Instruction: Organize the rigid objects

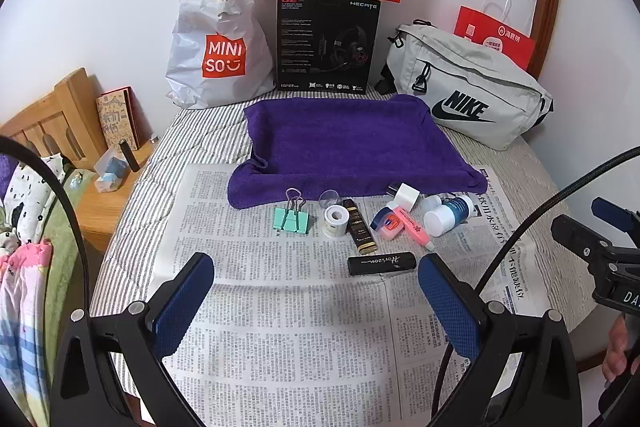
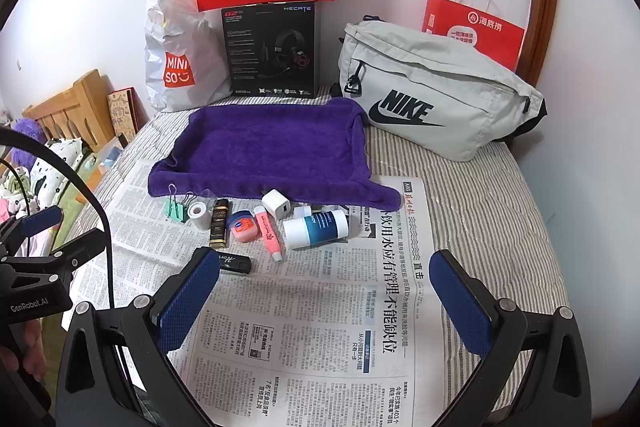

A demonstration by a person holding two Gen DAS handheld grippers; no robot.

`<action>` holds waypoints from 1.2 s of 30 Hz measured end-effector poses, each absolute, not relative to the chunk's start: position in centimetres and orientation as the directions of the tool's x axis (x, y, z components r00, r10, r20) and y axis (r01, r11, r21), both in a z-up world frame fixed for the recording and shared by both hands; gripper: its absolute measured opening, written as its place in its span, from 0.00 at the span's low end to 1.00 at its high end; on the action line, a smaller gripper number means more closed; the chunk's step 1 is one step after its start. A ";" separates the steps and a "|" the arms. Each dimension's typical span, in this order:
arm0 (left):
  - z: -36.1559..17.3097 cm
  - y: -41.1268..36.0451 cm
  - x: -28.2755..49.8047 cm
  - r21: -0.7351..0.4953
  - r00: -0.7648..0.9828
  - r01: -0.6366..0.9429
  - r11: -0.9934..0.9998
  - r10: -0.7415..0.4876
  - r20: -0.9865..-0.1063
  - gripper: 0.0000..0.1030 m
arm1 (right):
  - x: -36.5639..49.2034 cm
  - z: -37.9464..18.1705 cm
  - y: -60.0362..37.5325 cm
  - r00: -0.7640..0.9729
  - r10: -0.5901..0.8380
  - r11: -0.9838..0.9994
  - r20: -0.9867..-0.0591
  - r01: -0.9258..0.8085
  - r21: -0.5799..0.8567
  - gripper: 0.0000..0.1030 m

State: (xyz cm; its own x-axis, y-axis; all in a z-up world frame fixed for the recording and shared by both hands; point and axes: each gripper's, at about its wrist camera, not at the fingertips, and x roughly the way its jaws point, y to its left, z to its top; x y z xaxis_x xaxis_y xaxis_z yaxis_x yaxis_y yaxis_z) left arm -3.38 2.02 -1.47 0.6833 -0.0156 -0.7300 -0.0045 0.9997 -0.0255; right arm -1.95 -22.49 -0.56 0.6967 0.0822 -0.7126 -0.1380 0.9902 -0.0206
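- the bed (image 1: pixel 132 195) has a striped cover; its near end is cut off by the picture edge.
- a newspaper (image 2: pixel 320 327) lies flat on the bed, and both tools hide parts of it.
- a purple towel (image 1: pixel 352 143) lies past the paper, its front edge over the paper's top.
- the left gripper (image 1: pixel 316 303) hangs low over the paper, fingers wide apart, holding nothing. only fingertips of the person's hand show at the edge.
- the right gripper (image 2: pixel 324 299) hangs the same way, wide apart and empty.
- the small things sit in a row in front of the towel: a white and blue bottle (image 2: pixel 316 229), a black lighter (image 1: pixel 380 263) partly hidden by a finger in the right view, a dark little bottle (image 1: pixel 360 231), a pink pen (image 2: pixel 269 231), a pink jar (image 2: pixel 242 225), a white charger (image 2: pixel 277 203), a tape roll (image 1: pixel 334 220) and a green clip (image 1: pixel 291 219).
- a clear thing behind the tape roll is hard to make out.
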 end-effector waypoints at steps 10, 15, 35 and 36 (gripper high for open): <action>-1.4 2.1 -3.4 -0.023 0.680 -0.001 1.000 -0.016 -0.733 1.00 | -1.9 -0.5 -22.6 0.697 0.082 0.990 -0.712 -0.138 -0.020 1.00; -1.3 2.1 -3.4 -0.024 0.678 0.000 1.000 -0.017 -0.735 1.00 | -1.9 -0.6 -22.6 0.697 0.082 0.990 -0.712 -0.137 -0.020 1.00; -6.5 4.2 2.4 -0.001 0.600 -0.004 1.000 0.002 -0.800 1.00 | 1.4 -4.5 -23.3 0.657 0.054 0.990 -0.752 -0.133 -0.045 1.00; -7.3 4.5 3.1 -0.005 0.589 -0.006 1.000 -0.001 -0.808 1.00 | 1.6 -5.0 -23.4 0.651 0.056 0.990 -0.757 -0.132 -0.041 1.00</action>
